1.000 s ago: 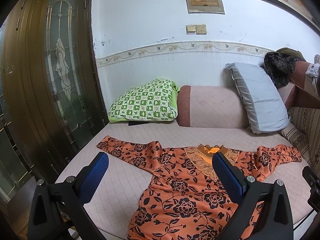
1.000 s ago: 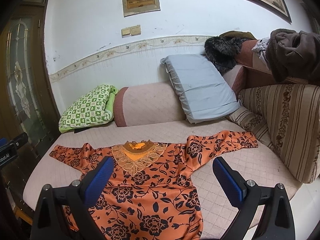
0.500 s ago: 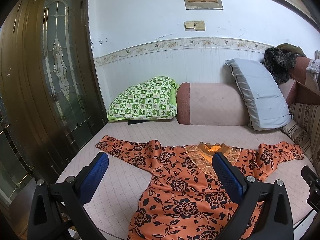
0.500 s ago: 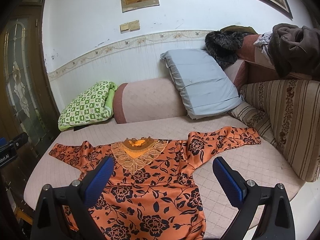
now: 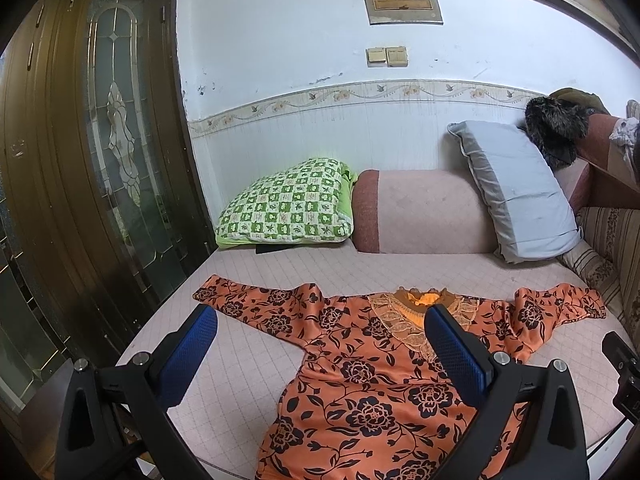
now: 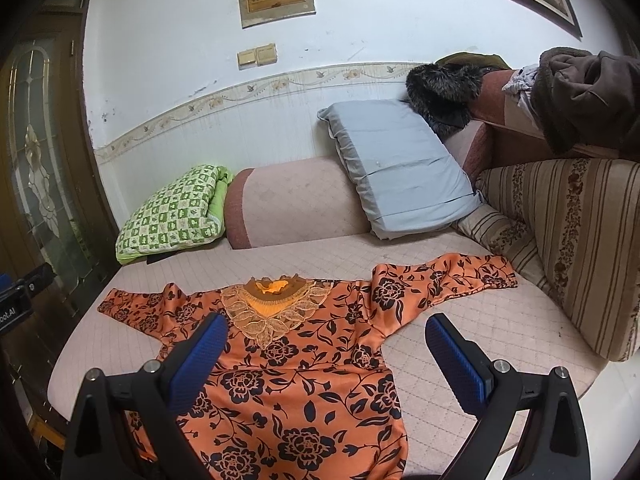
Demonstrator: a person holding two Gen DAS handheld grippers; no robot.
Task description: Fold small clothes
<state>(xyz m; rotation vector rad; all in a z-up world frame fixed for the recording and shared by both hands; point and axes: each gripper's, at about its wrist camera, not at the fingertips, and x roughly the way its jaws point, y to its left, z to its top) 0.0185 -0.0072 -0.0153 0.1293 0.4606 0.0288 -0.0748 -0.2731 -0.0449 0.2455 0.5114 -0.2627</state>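
Observation:
An orange top with black flowers point(image 5: 360, 368) point(image 6: 296, 364) lies flat on the pink quilted seat point(image 5: 248, 360) point(image 6: 472, 340), both sleeves spread out and a lace collar at the neck. My left gripper point(image 5: 320, 336) hangs open above the top's left shoulder side, holding nothing. Over the top's right half, my right gripper point(image 6: 326, 340) is open too, its blue pads point(image 6: 452, 354) wide apart. Neither gripper touches the cloth.
A green checked pillow point(image 5: 288, 204), a pink bolster point(image 5: 420, 212) and a grey pillow point(image 5: 516, 188) line the back wall. A striped sofa back point(image 6: 576, 240) bounds the right side, with dark clothes point(image 6: 584, 92) piled above. A wooden glass-panelled door point(image 5: 100, 160) stands left.
Both views have shifted slightly, so the top sits a little lower and farther from the grippers. The top itself has not moved and both grippers stay open.

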